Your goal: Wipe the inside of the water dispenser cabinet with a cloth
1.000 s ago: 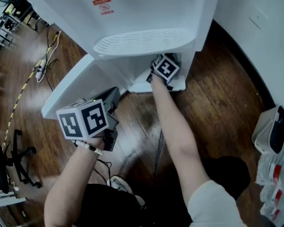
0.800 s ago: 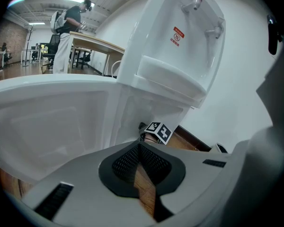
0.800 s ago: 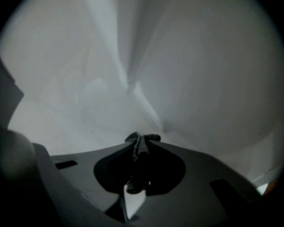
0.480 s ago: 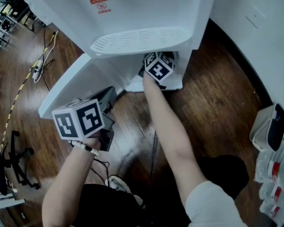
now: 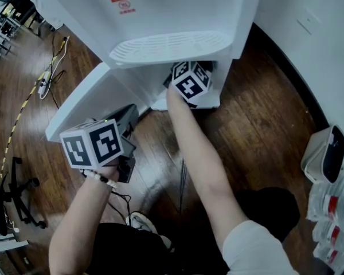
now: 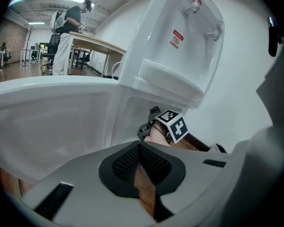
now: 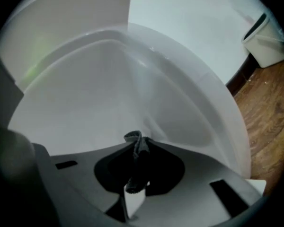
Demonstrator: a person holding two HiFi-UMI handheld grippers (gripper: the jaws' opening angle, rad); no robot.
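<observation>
1. Dark wooden floor (image 5: 264, 125) lies under us. The white water dispenser (image 5: 178, 16) stands on it, and its cabinet door (image 5: 83, 105) is swung open to our left.
2. Nearest us, the left gripper (image 6: 140, 149) hangs outside by that door. Its fingers are pressed together at the tips and carry nothing.
3. Farther in, the right gripper (image 7: 136, 144) reaches into the cabinet (image 7: 109, 89) below the drip tray (image 5: 169, 49), its fingers clamped on the dark cloth (image 7: 138, 167).
4. The cloth runs lengthwise along those fingers. A small tuft pokes past the tips toward the white inner wall just ahead, where two panels meet in a crease.
5. We judge that the wiping falls to the right gripper: it is the one inside, and the wall lies straight ahead of the tuft. We cannot tell whether cloth and wall are touching.
</observation>
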